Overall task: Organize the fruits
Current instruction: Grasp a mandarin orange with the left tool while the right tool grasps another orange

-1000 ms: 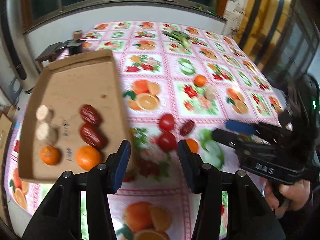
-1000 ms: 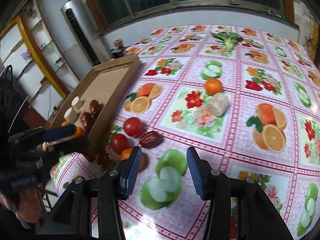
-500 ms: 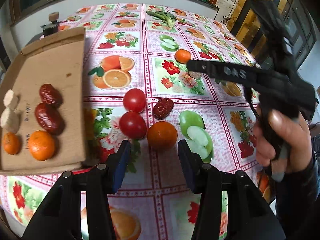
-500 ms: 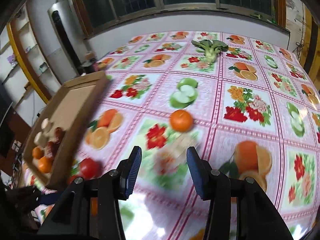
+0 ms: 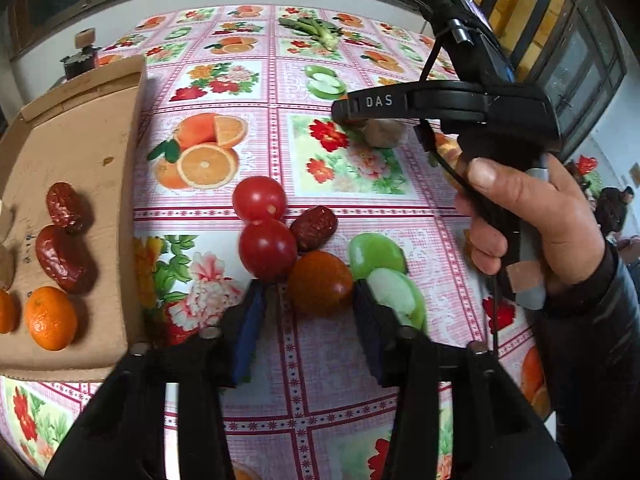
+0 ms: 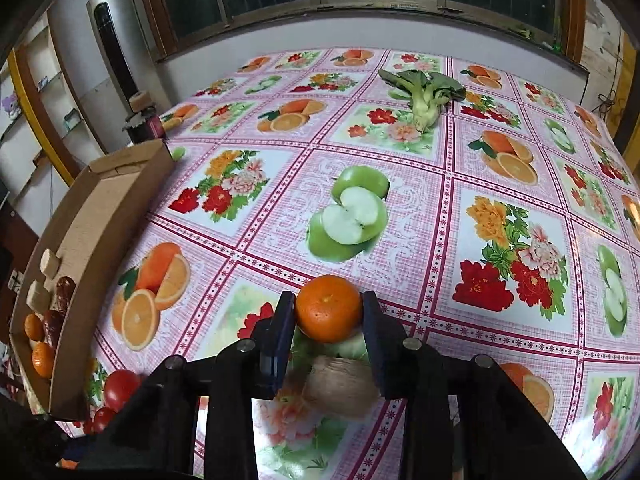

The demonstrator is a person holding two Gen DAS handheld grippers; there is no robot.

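Note:
In the left wrist view my left gripper (image 5: 306,312) is open, its fingertips on either side of a loose orange (image 5: 320,282) on the tablecloth. Two tomatoes (image 5: 266,248) and a red date (image 5: 316,228) lie just beyond it. The cardboard tray (image 5: 100,152) at left holds two dates (image 5: 64,256) and oranges (image 5: 50,318). In the right wrist view my right gripper (image 6: 328,316) has its pads against both sides of another orange (image 6: 328,308). A pale brownish piece (image 6: 340,386) lies under the jaws. The right gripper (image 5: 352,106) also shows in the left wrist view.
A green leafy vegetable (image 6: 424,92) lies at the far side of the table. The tray (image 6: 104,216) runs along the left edge in the right wrist view, with white pieces (image 6: 48,264) inside. A dark jar (image 6: 140,124) stands behind the tray. The tablecloth carries printed fruit pictures.
My left gripper has moved in close around the loose orange. My right gripper has travelled forward to the far orange and now has it between its pads.

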